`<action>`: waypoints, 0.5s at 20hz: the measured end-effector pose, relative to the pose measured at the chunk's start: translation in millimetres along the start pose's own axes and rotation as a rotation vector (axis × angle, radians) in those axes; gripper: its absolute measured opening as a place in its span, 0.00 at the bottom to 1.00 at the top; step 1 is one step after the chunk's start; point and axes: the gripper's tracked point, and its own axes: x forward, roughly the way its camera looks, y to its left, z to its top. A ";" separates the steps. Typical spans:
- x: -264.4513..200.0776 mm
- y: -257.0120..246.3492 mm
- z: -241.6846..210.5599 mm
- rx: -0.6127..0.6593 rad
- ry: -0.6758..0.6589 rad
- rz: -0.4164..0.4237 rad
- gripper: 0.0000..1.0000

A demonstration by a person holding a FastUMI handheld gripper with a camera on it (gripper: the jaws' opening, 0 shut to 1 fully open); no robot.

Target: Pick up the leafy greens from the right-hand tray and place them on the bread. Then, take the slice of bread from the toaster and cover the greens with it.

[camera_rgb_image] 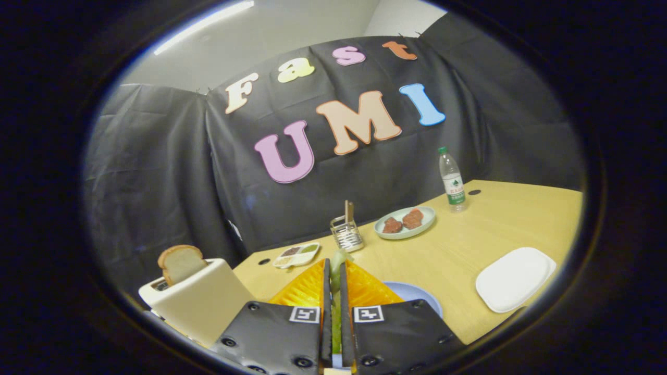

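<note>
Toaster (200, 302): cream, box-shaped, at the desk's left edge; a tan-crusted bread slice (180, 263) stands upright in its slot, not yet needed.
Gripper (334, 271): fingers nearly closed, both pressing on the pale green leafy greens (338, 260); a tuft pokes past the tips.
Greens, appearance: thin, limp, translucent; a strip runs down between the fingers.
Risk, slip: the hold is narrow on a soft leaf, so a jolt could likely drop it short.
Risk, placement: the base bread cannot be made out; the pale blue round plate (422, 294) sits just behind the right finger, so release may be misjudged.
White rounded tray (516, 278): near the desk's right edge.
</note>
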 end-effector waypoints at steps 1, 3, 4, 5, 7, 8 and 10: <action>-0.4 -1.6 -1.4 0.000 0.001 -0.005 0.10; -3.0 -8.3 -2.9 -0.008 0.007 -0.021 0.10; -5.0 -14.5 -6.2 -0.019 0.017 -0.041 0.10; -6.3 -19.7 -10.8 -0.029 0.028 -0.061 0.10; -8.5 -31.5 -18.6 -0.043 0.047 -0.102 0.10; -8.4 -35.7 -22.1 -0.048 0.061 -0.116 0.10; -7.0 -46.8 -32.6 -0.073 0.095 -0.156 0.10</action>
